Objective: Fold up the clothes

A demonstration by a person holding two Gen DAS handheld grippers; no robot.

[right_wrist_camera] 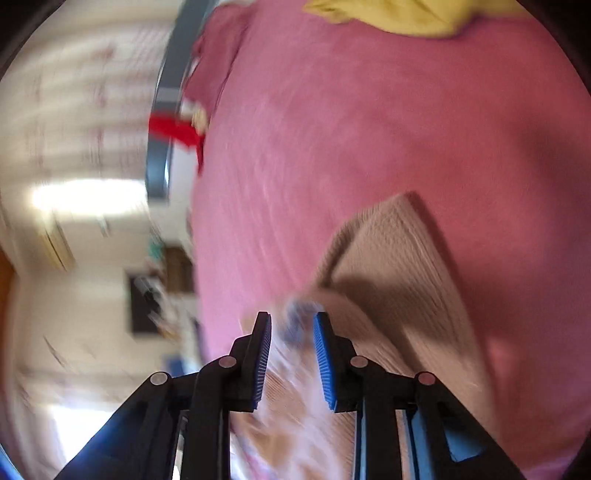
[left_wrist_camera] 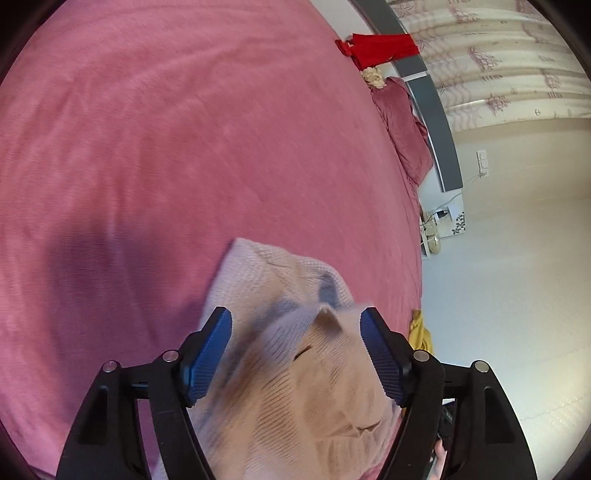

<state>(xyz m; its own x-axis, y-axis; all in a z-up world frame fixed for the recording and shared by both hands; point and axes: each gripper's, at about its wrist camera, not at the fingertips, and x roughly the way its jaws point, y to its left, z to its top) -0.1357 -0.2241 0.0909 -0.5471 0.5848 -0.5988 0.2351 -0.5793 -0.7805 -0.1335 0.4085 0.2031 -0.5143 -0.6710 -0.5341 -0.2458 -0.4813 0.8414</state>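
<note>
We see a wide bed (left_wrist_camera: pixel 166 147) under a pink cover, with a grey headboard (left_wrist_camera: pixel 436 110). Behind it hang pale curtains (left_wrist_camera: pixel 498 55) with a reddish pattern. The floor (left_wrist_camera: pixel 517 295) is light, and a white socket (left_wrist_camera: pixel 482 162) sits on the beige wall.

Pale pinkish-beige ribbed knit sweater (left_wrist_camera: pixel 295 369) on a rosy pink bedspread (left_wrist_camera: pixel 184 147), red garment (left_wrist_camera: pixel 380 46) upper right, mustard-yellow cloth (right_wrist_camera: pixel 399 14) up top, blue-padded black grippers.
</note>
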